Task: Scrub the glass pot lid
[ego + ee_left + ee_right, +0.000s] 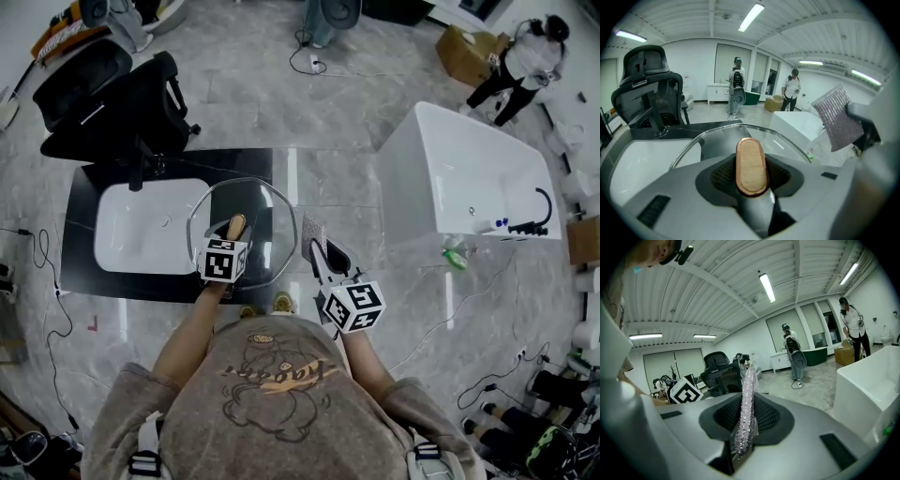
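Head view puts the lid [261, 217] over the right end of the black counter [84, 187], just right of the white sink [141, 230], with its rim reaching past the counter's edge over the grey floor [328, 122]. The glass is clear, so counter and floor show through it. Its wooden knob [236, 226] sits near the middle, and the left gripper [233, 239] is clamped on that knob. The left gripper view confirms it: the oblong, copper-edged knob [751, 165] stands between the two jaws with the ribbed pads close against its sides, and the lid's rim [740, 125] arcs beyond it.

Just right of the lid, near but not touching it, the right gripper [323, 262] pinches a silvery scourer [312, 236]. In the right gripper view the jaws are closed on the scourer [745, 408], which stands up edge-on between them as a thin glittering strip. From the left gripper view it shows as a flat mesh square [838, 117] off to the right.

Farther out, a black chair [122, 103] stands behind the counter, a white bathtub [469, 169] lies to the right, and a person [525, 61] bends near a cardboard box [466, 52] in the far corner.
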The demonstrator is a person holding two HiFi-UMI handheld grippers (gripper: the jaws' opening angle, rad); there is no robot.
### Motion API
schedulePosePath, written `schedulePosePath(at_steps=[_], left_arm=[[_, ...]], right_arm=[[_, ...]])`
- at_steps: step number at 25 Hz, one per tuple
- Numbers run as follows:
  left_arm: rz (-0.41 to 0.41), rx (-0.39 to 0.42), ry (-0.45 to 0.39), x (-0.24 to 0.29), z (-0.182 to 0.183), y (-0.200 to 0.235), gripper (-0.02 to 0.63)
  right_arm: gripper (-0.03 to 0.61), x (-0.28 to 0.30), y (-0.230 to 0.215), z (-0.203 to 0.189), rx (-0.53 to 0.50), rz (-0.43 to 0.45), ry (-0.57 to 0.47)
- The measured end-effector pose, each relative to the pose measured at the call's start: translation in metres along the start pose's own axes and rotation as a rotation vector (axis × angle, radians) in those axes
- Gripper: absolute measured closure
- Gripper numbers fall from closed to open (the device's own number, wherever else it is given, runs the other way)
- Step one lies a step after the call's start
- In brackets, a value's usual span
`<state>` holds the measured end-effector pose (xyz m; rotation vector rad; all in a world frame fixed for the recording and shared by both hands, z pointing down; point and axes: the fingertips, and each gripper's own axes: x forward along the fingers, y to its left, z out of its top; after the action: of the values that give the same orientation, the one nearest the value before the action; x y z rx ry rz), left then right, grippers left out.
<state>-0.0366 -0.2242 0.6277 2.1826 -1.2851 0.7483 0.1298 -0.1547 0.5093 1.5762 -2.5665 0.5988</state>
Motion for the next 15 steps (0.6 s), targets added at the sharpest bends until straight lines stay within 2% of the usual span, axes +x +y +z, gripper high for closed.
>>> schedulePosePath(at_steps=[5,8,12,15], left_arm=[[-0.183,-0.243,-0.129,-0.040,0.032,-0.003,0.434],[-0.310,-0.377,-0.211,-0.062,0.050,-0.006,0.434],[-0.519,-0.596,-0.333,-0.084,0.068,-0.012,0.434],[-0.613,-0.679,-0.383,-0.099,0.078,-0.022,0.434]], right_arm=[[0.506,-0.004,-0.021,0.022,-0.005,-0.035,-0.040],[0.506,-0.001,-0.024,0.028,-0.016,-0.024,-0.039],[0.506,0.011,-0.004,0.037,-0.003,0.071,-0.048],[0.506,0.020,0.022,0.050,0.014,0.163,-0.074]])
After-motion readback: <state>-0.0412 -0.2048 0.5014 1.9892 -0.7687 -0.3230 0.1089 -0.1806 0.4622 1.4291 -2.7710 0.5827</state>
